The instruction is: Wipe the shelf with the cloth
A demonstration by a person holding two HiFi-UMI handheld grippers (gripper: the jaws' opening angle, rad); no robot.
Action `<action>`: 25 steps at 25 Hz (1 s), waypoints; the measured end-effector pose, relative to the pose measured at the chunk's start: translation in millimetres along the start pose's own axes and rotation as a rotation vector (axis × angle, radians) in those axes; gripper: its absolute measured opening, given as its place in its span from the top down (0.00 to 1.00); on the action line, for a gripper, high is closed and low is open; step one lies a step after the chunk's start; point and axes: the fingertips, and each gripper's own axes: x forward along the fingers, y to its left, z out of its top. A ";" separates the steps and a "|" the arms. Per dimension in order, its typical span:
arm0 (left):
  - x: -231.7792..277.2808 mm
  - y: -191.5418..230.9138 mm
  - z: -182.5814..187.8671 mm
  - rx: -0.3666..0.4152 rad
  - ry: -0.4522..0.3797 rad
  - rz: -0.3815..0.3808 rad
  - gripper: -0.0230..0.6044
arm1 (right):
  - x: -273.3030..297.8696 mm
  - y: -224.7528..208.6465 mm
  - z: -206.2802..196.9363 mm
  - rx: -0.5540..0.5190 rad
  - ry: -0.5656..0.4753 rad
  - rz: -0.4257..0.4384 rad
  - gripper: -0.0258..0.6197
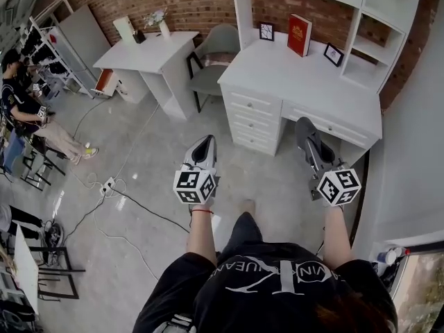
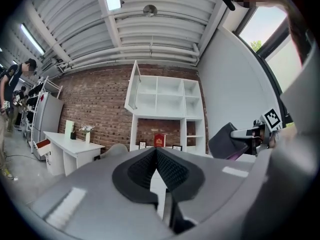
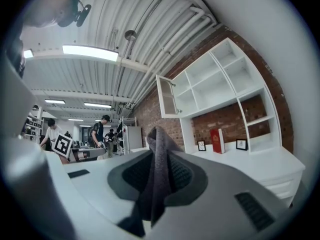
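The white shelf unit (image 1: pixel 386 26) stands over a white desk (image 1: pixel 305 82) against the brick wall, ahead of me. Its empty compartments show in the left gripper view (image 2: pixel 167 100) and the right gripper view (image 3: pixel 220 79). My right gripper (image 1: pixel 303 126) points level toward the desk front, shut on a grey cloth (image 3: pixel 157 170) that sticks up between the jaws and drapes back over them (image 1: pixel 310 146). My left gripper (image 1: pixel 206 141) is held beside it, over the floor left of the desk. Its jaws meet at the tip (image 2: pixel 156 152) with nothing between them.
A red book (image 1: pixel 300 35) and two small picture frames (image 1: pixel 266 31) stand on the desk. To the left are a grey chair (image 1: pixel 211 57) and a second white desk (image 1: pixel 149 54). Cables and a power strip (image 1: pixel 107 184) lie on the floor. People (image 1: pixel 21 109) stand at the far left.
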 end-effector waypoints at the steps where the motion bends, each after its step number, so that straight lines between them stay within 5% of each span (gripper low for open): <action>1: 8.9 2.7 -1.7 -0.002 0.003 -0.008 0.99 | 8.1 -5.1 -1.3 0.006 0.001 -0.002 0.85; 20: 215.8 135.7 3.1 -0.029 0.043 -0.010 0.99 | 219.2 -104.3 -9.5 0.063 0.022 -0.055 0.85; 25: 267.7 155.4 18.1 -0.011 0.011 -0.076 0.99 | 268.7 -117.6 -4.7 0.059 0.000 -0.060 0.85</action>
